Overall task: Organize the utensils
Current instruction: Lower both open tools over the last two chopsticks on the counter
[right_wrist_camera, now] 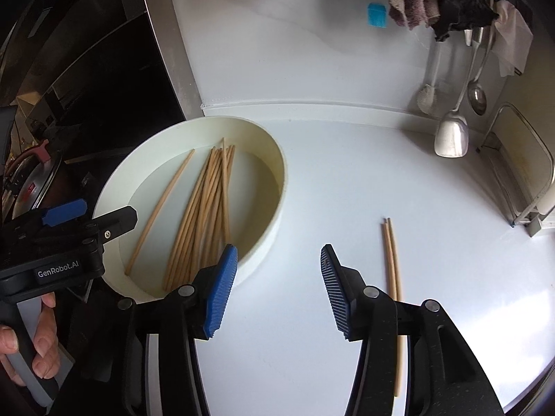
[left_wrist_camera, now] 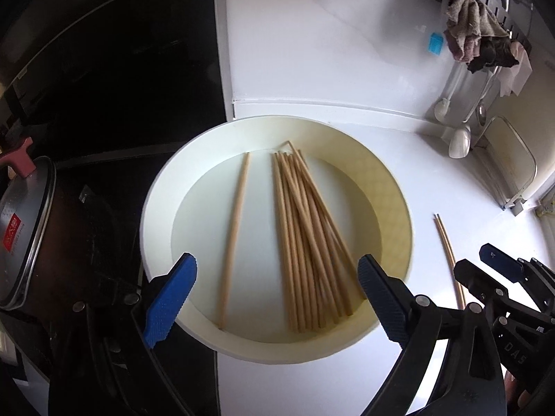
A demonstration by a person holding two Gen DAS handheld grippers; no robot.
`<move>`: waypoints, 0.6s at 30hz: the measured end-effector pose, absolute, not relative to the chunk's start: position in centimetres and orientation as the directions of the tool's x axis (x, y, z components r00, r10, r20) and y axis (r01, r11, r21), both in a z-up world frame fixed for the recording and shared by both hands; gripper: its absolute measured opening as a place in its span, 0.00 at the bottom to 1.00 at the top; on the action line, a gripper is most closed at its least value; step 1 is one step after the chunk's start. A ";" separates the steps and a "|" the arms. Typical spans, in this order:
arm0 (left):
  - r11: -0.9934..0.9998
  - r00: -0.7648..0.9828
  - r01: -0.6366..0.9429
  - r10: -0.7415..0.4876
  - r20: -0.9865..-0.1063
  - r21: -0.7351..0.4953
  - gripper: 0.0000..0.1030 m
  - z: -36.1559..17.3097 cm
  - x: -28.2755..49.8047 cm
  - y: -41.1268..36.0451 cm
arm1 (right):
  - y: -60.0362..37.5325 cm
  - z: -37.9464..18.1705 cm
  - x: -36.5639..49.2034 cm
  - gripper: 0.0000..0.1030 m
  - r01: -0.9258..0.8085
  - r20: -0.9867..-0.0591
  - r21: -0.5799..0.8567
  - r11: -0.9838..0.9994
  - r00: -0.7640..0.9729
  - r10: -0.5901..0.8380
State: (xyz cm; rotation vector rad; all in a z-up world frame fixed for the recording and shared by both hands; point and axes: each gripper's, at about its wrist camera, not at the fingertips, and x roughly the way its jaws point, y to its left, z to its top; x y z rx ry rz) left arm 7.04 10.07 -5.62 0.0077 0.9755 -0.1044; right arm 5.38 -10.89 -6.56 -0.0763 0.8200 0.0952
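We hover both grippers over chopsticks on a white counter [right_wrist_camera: 347, 173].

Our round white tray [left_wrist_camera: 156, 215] holds the chopstick bundle [left_wrist_camera: 305, 242]; a pair [right_wrist_camera: 392, 260] lies beside it. Left gripper [left_wrist_camera: 277, 294], marked "GenRobot.AI", gapes empty; right gripper [right_wrist_camera: 279, 291] half-open, empty. The pot's [left_wrist_camera: 24, 235] red label seems unreadable.

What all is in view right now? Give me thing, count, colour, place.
round tray: one, cream white, on the counter beside the stove
chopsticks in the tray: a bundle plus one lying apart, light wood
chopstick pair: two, light wood, side by side on the counter right of the tray
pot lid: one, metal with red knob, far left
hanging ladle and spoon: metal, back wall on the right
cloths: several, grey, dark and pink, on the wall rack
blue tag: one, on the wall
left gripper: blue pads, open, over the tray
right gripper: blue pads, open, over the counter, nothing between them
hand: on the left gripper's handle
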 end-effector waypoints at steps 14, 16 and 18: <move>0.978 0.561 0.201 -0.159 -0.812 -0.053 0.93 -5.9 2.1 -0.1 | -24.4 -9.4 0.0 0.63 0.105 -0.750 0.000 0.994 0.658 -0.069; 0.978 0.574 0.202 -0.154 -0.805 -0.042 0.94 -5.9 1.8 -1.3 | -25.6 -10.3 -0.2 0.63 0.112 -0.755 -0.006 0.994 0.651 -0.078; 0.982 0.598 0.188 -0.137 -0.790 -0.028 0.94 -5.9 1.8 -2.3 | -26.3 -11.2 -0.3 0.63 0.109 -0.749 -0.034 0.993 0.655 -0.097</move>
